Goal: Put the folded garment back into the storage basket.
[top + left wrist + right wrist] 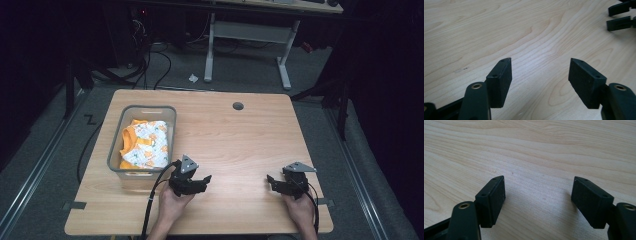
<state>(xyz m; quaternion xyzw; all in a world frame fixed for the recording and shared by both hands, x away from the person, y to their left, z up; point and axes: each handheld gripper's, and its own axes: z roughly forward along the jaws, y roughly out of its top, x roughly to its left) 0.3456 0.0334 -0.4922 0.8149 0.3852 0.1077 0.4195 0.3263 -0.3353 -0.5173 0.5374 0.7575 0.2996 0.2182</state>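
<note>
While apart: cloth (145,144) beyond left hand-held gripper (202,181).

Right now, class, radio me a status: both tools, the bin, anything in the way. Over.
Left tool open, empty, near table edge. Right tool open, empty. Clear bin far left, holding orange-patterned cloth. Bare wood between the tools.

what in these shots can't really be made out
- What kind of item the orange and white patterned cloth is: high view, bunched up and too small.
- What lies under it in the clear plastic bin: high view, the cloth covers it.
- The person's arms past the wrists: high view, cut off by the bottom edge.
- Far background beyond the wooden table: high view, too dark.
</note>
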